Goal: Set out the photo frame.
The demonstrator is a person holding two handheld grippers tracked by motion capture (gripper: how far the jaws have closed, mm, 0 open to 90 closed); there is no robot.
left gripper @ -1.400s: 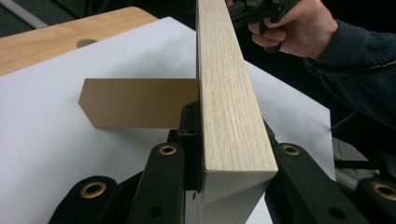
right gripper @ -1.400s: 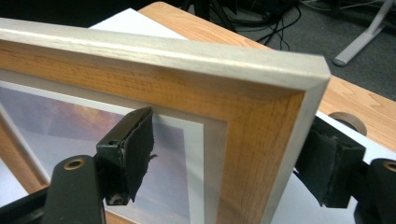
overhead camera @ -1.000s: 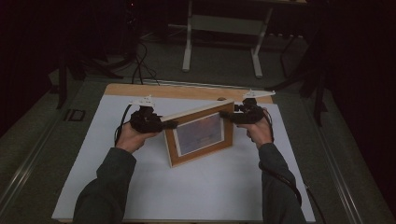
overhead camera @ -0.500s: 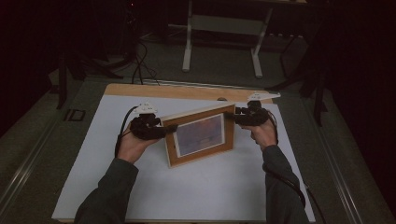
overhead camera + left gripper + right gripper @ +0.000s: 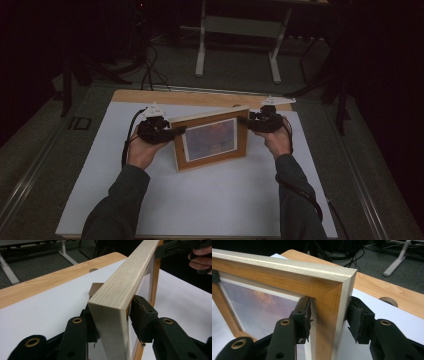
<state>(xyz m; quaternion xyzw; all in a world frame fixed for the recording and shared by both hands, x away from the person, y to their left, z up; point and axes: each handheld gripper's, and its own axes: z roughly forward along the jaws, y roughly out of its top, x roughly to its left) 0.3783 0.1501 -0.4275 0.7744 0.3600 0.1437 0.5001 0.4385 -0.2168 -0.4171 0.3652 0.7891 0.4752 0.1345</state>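
Observation:
A wooden picture frame [image 5: 210, 140] with an orange-and-blue print stands nearly upright on the white sheet [image 5: 200, 200], its picture side toward the person. My left gripper [image 5: 176, 132] is shut on the frame's left upright; in the left gripper view its pads [image 5: 143, 315] squeeze the pale wood [image 5: 112, 315] near the top corner. My right gripper [image 5: 243, 121] is shut on the right upright, and in the right gripper view the frame [image 5: 329, 312] sits clamped between both pads [image 5: 303, 317]. The other gripper [image 5: 180, 247] and a hand appear past the frame's far end.
The white sheet covers a light wooden table [image 5: 200, 97] whose bare strip runs along the far edge, with a round cable hole [image 5: 389, 301] in it. Beyond the table stand dark floor, cables [image 5: 150, 65] and a grey desk base [image 5: 240, 45].
Both grippers have tipped the frame from leaning back to nearly upright, and it has shifted slightly toward the person. Both grips stay shut on its two sides.

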